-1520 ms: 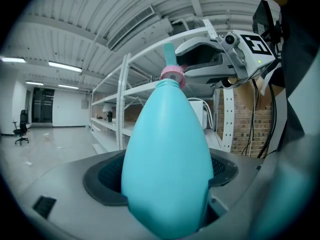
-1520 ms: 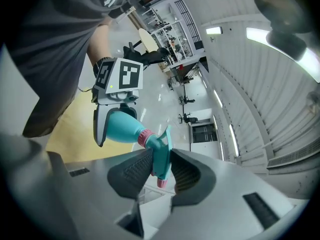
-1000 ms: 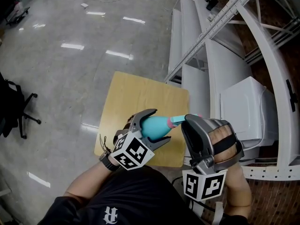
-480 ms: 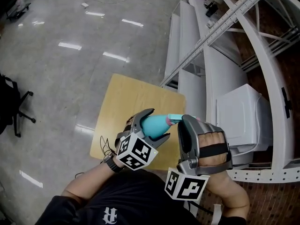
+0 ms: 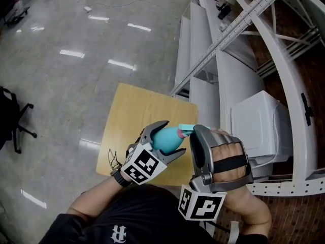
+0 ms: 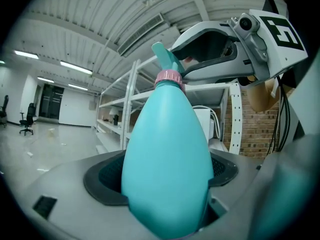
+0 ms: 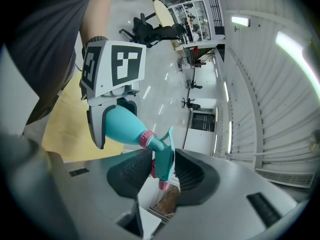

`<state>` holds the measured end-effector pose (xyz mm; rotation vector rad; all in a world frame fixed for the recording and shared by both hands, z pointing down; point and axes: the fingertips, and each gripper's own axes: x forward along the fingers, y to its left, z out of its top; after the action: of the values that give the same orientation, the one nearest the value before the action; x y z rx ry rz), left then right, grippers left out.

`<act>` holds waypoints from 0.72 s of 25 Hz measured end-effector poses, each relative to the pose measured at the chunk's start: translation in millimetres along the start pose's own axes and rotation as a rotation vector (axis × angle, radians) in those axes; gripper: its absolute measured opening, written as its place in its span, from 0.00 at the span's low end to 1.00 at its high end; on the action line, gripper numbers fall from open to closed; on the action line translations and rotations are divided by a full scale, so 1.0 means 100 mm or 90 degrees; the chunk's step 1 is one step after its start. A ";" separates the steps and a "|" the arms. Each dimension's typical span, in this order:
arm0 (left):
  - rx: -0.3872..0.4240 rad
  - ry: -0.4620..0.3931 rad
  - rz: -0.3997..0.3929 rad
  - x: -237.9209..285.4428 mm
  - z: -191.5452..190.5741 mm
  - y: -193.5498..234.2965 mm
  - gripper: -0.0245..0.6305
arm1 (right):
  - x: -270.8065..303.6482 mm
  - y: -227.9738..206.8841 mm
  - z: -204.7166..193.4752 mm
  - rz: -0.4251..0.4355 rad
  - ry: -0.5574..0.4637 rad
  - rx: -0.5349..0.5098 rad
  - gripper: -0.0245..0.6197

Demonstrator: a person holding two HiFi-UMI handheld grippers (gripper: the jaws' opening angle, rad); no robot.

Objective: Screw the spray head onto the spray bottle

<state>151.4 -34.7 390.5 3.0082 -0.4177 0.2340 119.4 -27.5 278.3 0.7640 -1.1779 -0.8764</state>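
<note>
Head view: near the centre of the frame, above the tan worktop point(image 5: 137, 105), the left gripper point(image 5: 174, 136) is clamped round the belly of the teal bottle point(image 5: 163, 140), which is held in the air with its neck pointing right. The right gripper point(image 5: 197, 132) meets it there, covering most of the spray head point(image 5: 187, 129). Nothing supports the bottle from below, so a loosened hold on either side would probably drop it onto the worktop or the floor.

Left gripper view: both pads press the bottle's wide, smooth, tapering body. The pink collar point(image 6: 169, 77) sits at the neck at upper centre. If the head is twisted hard, the rounded body may spin or creep forward out of the pads rather than resist the turn.

Right gripper view: the jaws are closed on the spray head, low in the centre of the frame, gripping its thin flat sides rather than the collar. That narrow hold could let the head tilt, and a tilted head risks cross-threading. Whether the threads have engaged squarely is hard to tell from here, as the collar hides them.
</note>
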 end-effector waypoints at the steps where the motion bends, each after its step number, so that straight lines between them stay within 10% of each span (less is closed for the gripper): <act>1: -0.003 -0.005 -0.006 0.00 0.02 -0.01 0.69 | -0.01 -0.01 0.01 -0.003 -0.004 -0.001 0.22; 13: -0.022 -0.035 -0.046 -0.02 0.14 -0.02 0.69 | -0.17 -0.16 0.02 -0.028 -0.038 -0.003 0.27; 16: -0.033 -0.044 -0.048 -0.03 0.17 -0.01 0.69 | -0.43 -0.40 0.01 -0.016 -0.155 0.164 0.27; 18: -0.035 -0.052 -0.056 -0.08 0.21 0.00 0.69 | -0.64 -0.57 -0.21 0.040 -0.335 0.447 0.27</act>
<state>146.6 -34.8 368.5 2.9802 -0.2929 0.0922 121.0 3.7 195.3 1.0809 -2.0208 -0.6169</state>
